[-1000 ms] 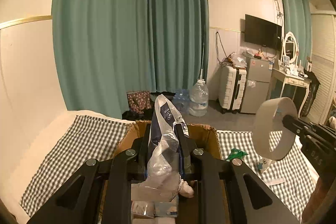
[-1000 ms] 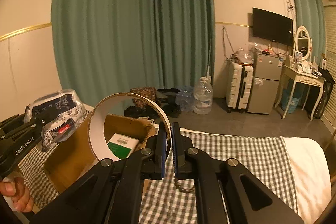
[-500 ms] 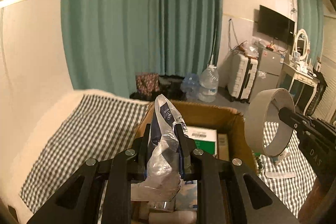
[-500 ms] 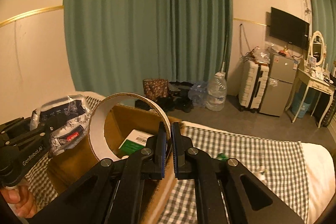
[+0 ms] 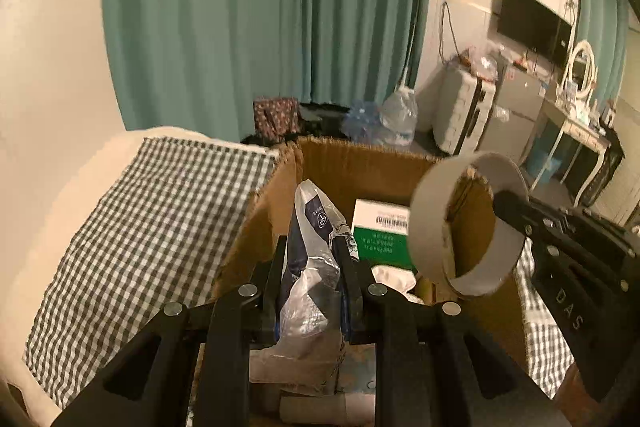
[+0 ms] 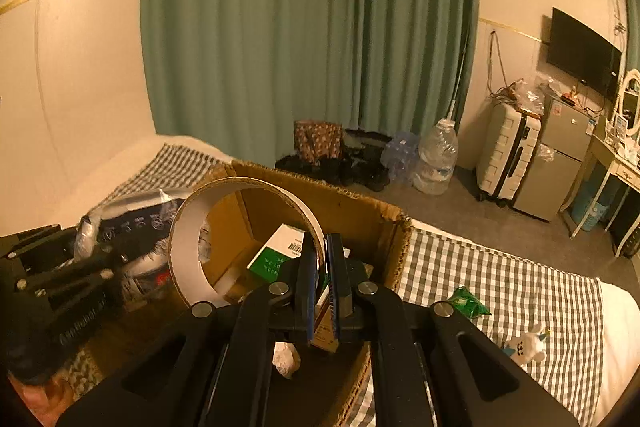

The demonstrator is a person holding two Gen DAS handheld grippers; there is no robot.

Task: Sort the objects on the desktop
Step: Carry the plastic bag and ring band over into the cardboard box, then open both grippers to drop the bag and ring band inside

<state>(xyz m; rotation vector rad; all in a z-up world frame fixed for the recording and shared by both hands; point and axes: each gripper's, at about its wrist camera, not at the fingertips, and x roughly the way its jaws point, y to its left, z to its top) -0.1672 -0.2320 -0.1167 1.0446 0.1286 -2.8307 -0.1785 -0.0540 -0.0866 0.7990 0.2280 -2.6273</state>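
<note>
My left tongs (image 5: pixel 312 267) sit at the bottom centre of the left wrist view, pinching a crumpled plastic packet (image 5: pixel 310 259) that stands upright between the fingers, its dark blue printed side facing left. The packet hangs over the open cardboard box (image 5: pixel 340 163), which fills the middle of that frame. Inside the box I see a white and green carton (image 5: pixel 380 231) lying flat toward the far wall, and some pale items lower down that I cannot make out.

My right tongs (image 6: pixel 322 267) are pressed together on the wall of a wide cardboard ring (image 6: pixel 188 247), one finger inside the hoop and one outside. In the right wrist view the ring stands on edge at centre left, held above the box (image 6: pixel 360 203), with the carton (image 6: pixel 280 251) visible through and just right of its opening. In the left wrist view the same ring (image 5: pixel 432 227) hangs at centre right, over the right side of the box.

The box rests on a bed with a checked cover (image 6: pixel 500 275). At the lower right of the right wrist view a green wrapper (image 6: pixel 466 301) and a small white toy figure (image 6: pixel 524 345) lie on the cover, well apart from the box.
</note>
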